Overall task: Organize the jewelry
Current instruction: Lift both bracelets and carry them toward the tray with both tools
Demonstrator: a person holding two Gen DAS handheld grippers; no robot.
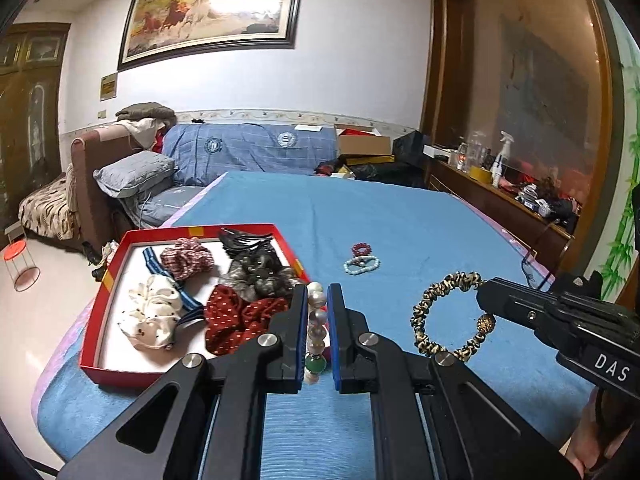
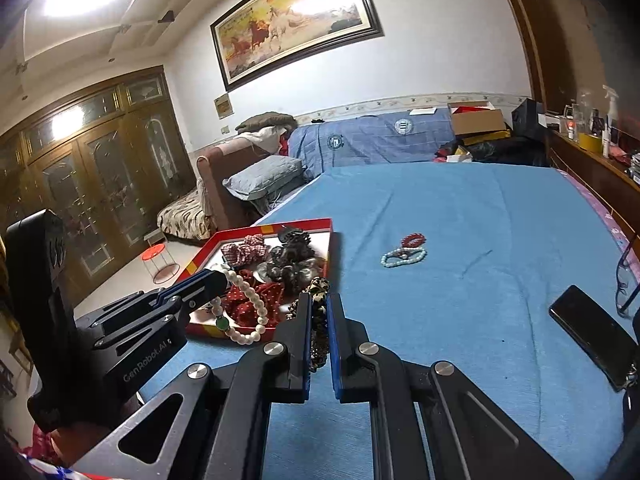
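Bedding comes first: a blue bedspread (image 1: 420, 220) covers the bed and carries everything else. Near its left edge sits a red box (image 1: 105, 280) with a white floor, packed with fabric scrunchies: a dark red dotted scrunchie (image 1: 236, 316), a white scrunchie (image 1: 150, 316), a red checked scrunchie (image 1: 186, 258) and a grey-black scrunchie (image 1: 260, 276). At the right edge of the bed, in the right wrist view, a black phone (image 2: 592, 334) lies flat with a pair of glasses (image 2: 628, 276) just beyond it.

Both grippers hang above the near part of the bed, side by side. The left gripper (image 1: 318, 332) is clamped on a pearl bracelet (image 1: 315, 312), whose beads and one green bead dangle between and below the blue pads, right beside the box's near corner. The right gripper (image 2: 319, 332) is clamped on a leopard-print hair tie (image 1: 448, 316), which hangs as an open ring with a gold bead on it.

Farther out on the bedspread, well apart from the box, lie a pale blue bead bracelet (image 1: 361, 265) and a red bead bracelet (image 1: 362, 248), touching each other.
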